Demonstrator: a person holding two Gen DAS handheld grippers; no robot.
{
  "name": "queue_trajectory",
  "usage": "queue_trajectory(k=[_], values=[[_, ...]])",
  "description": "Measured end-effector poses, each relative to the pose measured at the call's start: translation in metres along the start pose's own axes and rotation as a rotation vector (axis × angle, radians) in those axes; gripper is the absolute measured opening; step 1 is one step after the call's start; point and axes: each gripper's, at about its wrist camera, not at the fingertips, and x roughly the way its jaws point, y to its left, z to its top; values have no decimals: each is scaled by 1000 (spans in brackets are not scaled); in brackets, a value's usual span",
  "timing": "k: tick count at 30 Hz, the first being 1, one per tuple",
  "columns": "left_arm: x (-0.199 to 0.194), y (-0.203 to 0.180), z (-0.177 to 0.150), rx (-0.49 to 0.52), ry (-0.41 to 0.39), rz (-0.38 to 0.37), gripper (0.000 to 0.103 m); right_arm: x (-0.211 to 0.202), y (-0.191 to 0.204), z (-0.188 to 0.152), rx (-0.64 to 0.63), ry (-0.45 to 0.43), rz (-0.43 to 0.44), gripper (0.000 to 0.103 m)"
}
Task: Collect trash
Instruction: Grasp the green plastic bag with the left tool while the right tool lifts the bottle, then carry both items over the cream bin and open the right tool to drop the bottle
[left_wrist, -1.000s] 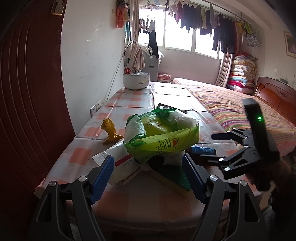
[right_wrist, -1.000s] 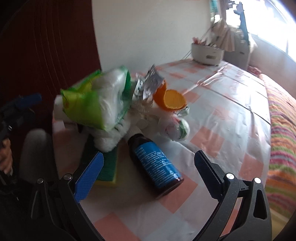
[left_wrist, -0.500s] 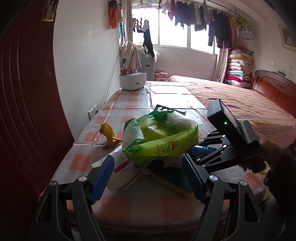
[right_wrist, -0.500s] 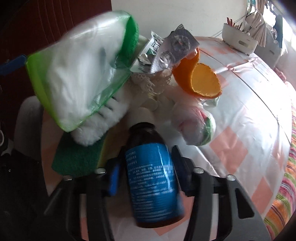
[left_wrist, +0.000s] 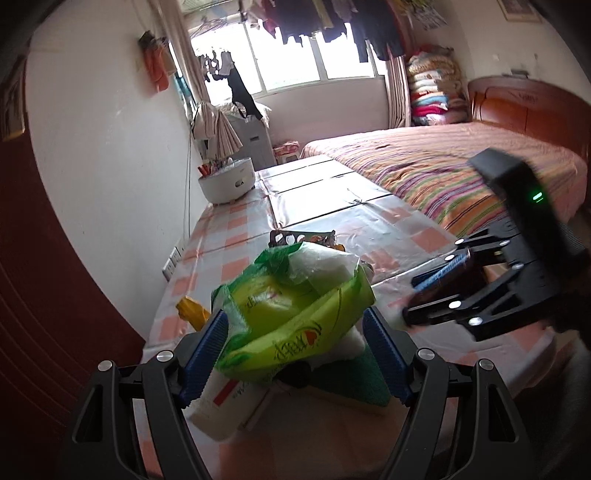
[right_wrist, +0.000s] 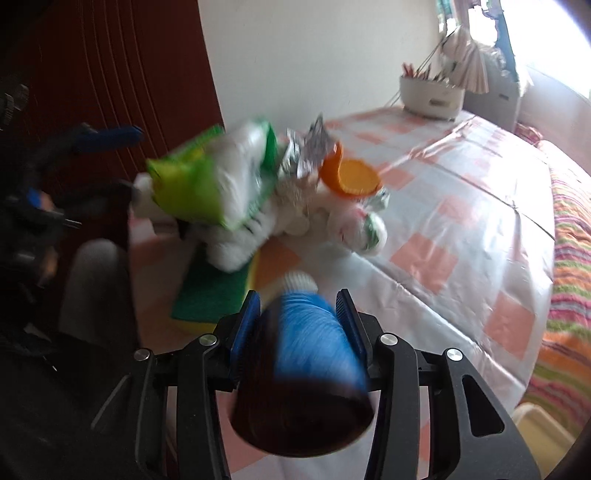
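Two tongs work the table's near edge: the right tongs (right_wrist: 301, 325) clench a brown bottle with a blue label (right_wrist: 310, 354), lifted above the table (right_wrist: 461, 206); the left tongs (left_wrist: 293, 350), released, flank a green plastic bag (left_wrist: 291, 317).

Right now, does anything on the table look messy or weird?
Yes. The trash sits in one jumbled heap: a green bag slumps tilted over a sponge, with an orange peel and a foil pill pack poking out behind. The right claw holds a brown bottle lifted off the table.
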Motion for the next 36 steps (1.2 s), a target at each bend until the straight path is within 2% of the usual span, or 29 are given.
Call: queue_trajectory(k=[4,6,9,10,11,12,14,16,18,22,29,33,36], values=[[23,-16,3,121,56,10,73,-13,4,-5,22,-44,-3,41],[34,-23,1,167,87,35,73,-10,3,-5,23,-36,-30,41],[38,-22,-1,151,87,47,73,4,-11,2,69,-25,-34,41],[39,-20,-1,139,91,41,70,4,-14,2,82,-23,-40,41],[39,-18,-1,128,91,34,60,8,-20,6,87,-26,-46,41],[40,-16,-1,120,95,16,55,7,-23,8,97,-39,-51,41],[42,-12,0,99,101,-12,31,1,-29,11,121,-77,-46,41],[45,-8,0,82,110,-44,18,-4,-33,14,139,-112,-42,41],[44,-5,1,76,101,-38,15,-11,-33,15,138,-143,-53,41],[35,1,8,37,27,-16,9,-20,-32,15,139,-182,-69,41],[9,21,31,-76,-121,-31,9,-38,-41,20,169,-269,-102,41],[-3,24,49,-151,-210,-108,9,-50,-50,17,208,-307,-145,41],[-5,17,61,-176,-233,-189,9,-60,-61,12,247,-332,-185,41]])
